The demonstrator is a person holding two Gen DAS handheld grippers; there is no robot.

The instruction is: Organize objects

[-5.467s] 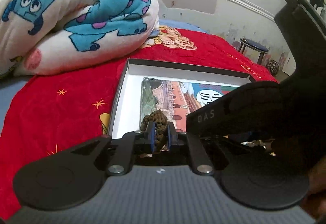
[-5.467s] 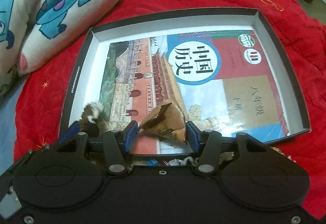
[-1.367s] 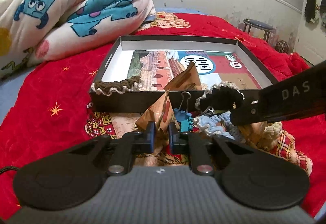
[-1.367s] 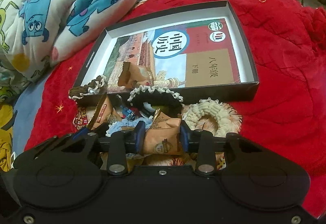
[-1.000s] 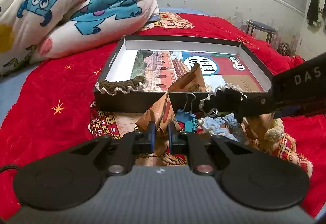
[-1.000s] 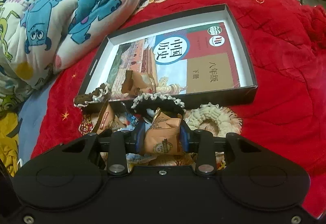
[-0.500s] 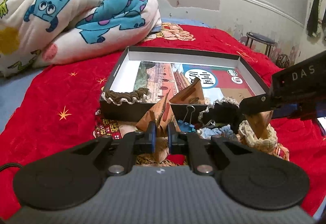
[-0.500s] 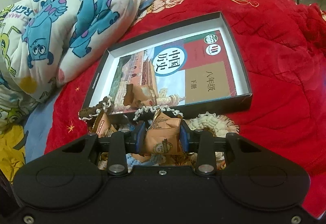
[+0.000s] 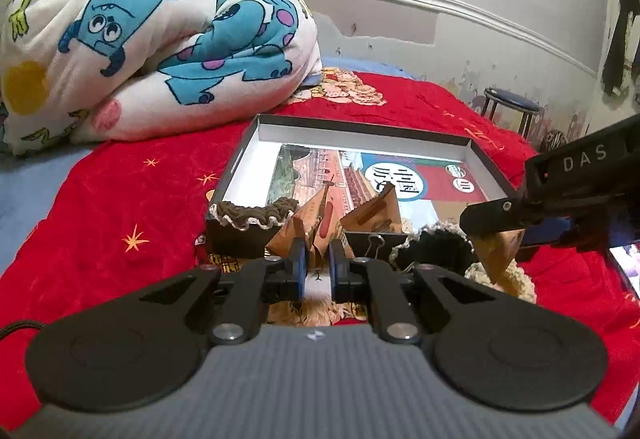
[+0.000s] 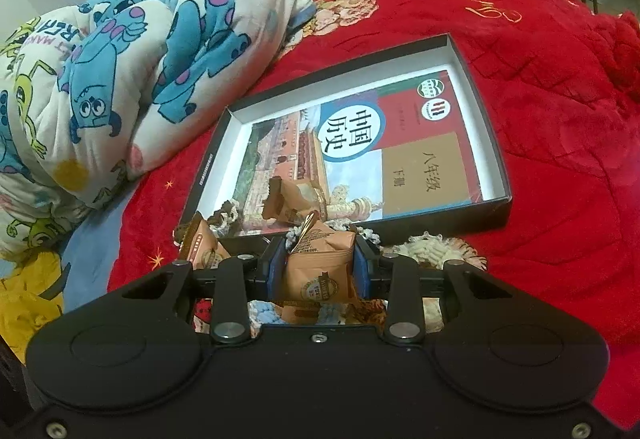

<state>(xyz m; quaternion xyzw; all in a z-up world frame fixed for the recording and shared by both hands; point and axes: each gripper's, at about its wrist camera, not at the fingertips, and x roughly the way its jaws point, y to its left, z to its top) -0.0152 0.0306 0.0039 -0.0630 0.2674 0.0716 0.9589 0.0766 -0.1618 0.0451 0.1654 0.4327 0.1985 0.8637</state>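
Holding one brown snack packet apiece, both grippers sat low in frame with the open box up-frame of them.

In the right wrist view the right gripper (image 10: 316, 271) was clamped on a tan snack packet (image 10: 320, 263), standing roughly upright between the blue pads; the black box (image 10: 490, 143), with a history textbook (image 10: 360, 143) lying flat inside, ran from centre toward upper right, its near wall just above the packet. In the left wrist view the left gripper (image 9: 318, 271) pinched a folded brown packet (image 9: 316, 231) nearly shut, directly below the box's lower left corner, where a brown scrunchie (image 9: 250, 213) draped the rim. Both looked about equally near.
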